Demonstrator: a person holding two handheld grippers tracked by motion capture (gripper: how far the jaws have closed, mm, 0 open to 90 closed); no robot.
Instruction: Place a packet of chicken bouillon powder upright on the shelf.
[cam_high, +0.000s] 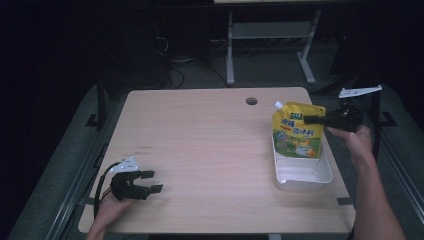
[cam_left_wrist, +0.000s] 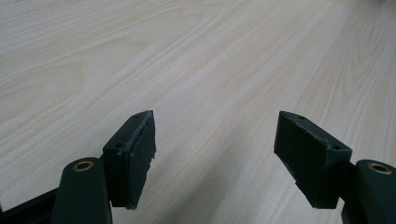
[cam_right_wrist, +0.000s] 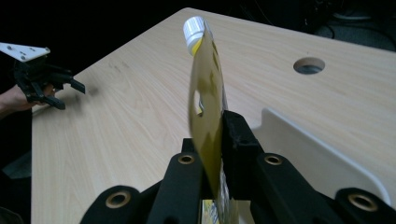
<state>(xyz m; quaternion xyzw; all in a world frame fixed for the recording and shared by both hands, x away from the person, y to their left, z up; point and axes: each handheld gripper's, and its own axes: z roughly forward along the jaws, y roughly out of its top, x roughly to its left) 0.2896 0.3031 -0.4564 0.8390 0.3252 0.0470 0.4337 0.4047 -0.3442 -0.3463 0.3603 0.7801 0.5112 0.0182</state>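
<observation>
Clamping the yellow pouch (cam_high: 298, 131), the right tool (cam_high: 314, 119) holds it above the white tray (cam_high: 303, 176).

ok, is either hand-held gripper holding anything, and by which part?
The right hand-held gripper is shut on the yellow spout pouch, pinching its flat side edge below the white cap. The left hand-held gripper is open, holding nothing.

pouch (cam_high: 298, 131): 1 | tray (cam_high: 303, 179): 1 | table (cam_high: 210, 145): 1 | hand-held gripper: 2, left (cam_high: 154, 181), right (cam_high: 311, 119)

A light wooden table (cam_high: 210, 145) with a round cable hole (cam_high: 251, 101) near its far edge; behind it, a grey desk frame (cam_high: 270, 40) stands on the dark floor
</observation>
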